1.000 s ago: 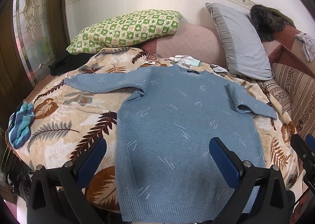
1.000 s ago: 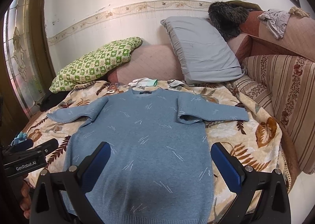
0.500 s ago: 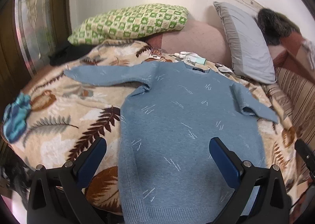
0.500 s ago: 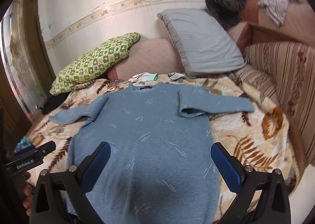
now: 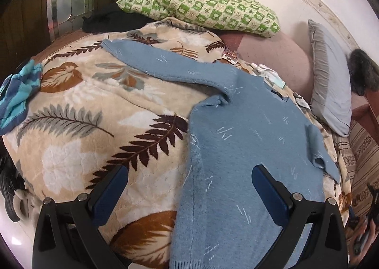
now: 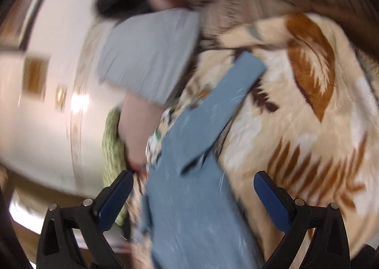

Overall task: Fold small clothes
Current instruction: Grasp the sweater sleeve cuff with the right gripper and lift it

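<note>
Swinging hard toward the blanket's right edge, my right gripper [image 6: 193, 194] blurs its view, while my left gripper [image 5: 189, 188] shifts over the sweater's left side. Spread flat on the leaf-print blanket [image 5: 78, 108], the blue sweater [image 5: 239, 150] has its left sleeve [image 5: 163, 65] reaching the far left corner and its right sleeve [image 6: 227, 94] pointing right. Both grippers hang wide apart, holding and touching nothing. At this speed I risk pinching plush blanket along with the cuff.
</note>
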`<act>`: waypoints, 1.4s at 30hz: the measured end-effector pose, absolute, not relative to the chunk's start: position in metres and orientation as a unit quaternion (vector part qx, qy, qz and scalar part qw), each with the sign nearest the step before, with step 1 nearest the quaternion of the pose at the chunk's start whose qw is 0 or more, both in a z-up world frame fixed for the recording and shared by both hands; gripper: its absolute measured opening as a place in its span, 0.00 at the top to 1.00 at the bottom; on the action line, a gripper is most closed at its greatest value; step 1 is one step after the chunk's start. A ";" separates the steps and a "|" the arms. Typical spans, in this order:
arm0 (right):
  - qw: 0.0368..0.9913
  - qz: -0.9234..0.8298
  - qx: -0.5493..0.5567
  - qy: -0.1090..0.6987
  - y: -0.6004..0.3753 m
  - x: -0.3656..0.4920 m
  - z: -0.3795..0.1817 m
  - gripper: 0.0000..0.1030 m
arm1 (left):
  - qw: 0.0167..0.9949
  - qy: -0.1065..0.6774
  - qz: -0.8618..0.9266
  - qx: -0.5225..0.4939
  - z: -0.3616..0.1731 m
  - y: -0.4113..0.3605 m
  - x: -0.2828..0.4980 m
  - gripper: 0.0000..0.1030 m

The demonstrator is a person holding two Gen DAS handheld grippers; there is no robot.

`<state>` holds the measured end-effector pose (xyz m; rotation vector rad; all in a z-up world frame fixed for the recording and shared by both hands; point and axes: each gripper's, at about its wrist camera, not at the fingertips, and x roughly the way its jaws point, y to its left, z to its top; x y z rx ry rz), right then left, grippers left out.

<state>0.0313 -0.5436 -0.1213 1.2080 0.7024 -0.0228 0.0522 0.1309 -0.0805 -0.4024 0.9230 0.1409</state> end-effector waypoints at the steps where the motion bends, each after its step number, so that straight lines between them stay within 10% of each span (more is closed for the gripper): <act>1: 0.756 -0.006 0.571 0.319 -0.554 0.044 -0.129 0.01 | 0.874 0.444 0.068 -0.186 -0.083 0.128 0.055 0.00; 8: 0.739 -0.024 0.599 0.306 -0.586 0.109 -0.162 0.02 | 0.878 0.449 0.044 -0.160 -0.089 0.107 0.069 0.00; 12: 0.725 -0.030 0.621 0.295 -0.602 0.133 -0.188 0.29 | 0.881 0.450 0.029 -0.140 -0.090 0.092 0.074 0.00; 18: 0.704 -0.073 0.623 0.333 -0.613 0.161 -0.214 0.37 | 0.881 0.454 0.024 -0.129 -0.094 0.083 0.081 0.00; 24: 0.716 -0.113 0.588 0.359 -0.621 0.175 -0.216 0.92 | 0.880 0.460 0.025 -0.117 -0.099 0.080 0.087 0.00; 35: 0.892 -0.169 0.304 0.287 -0.631 0.196 -0.064 0.94 | 0.877 0.467 0.023 -0.115 -0.113 0.078 0.101 0.00; 42: 0.871 -0.282 0.204 0.345 -0.691 0.207 -0.100 0.91 | 0.875 0.467 0.041 -0.121 -0.118 0.094 0.106 0.00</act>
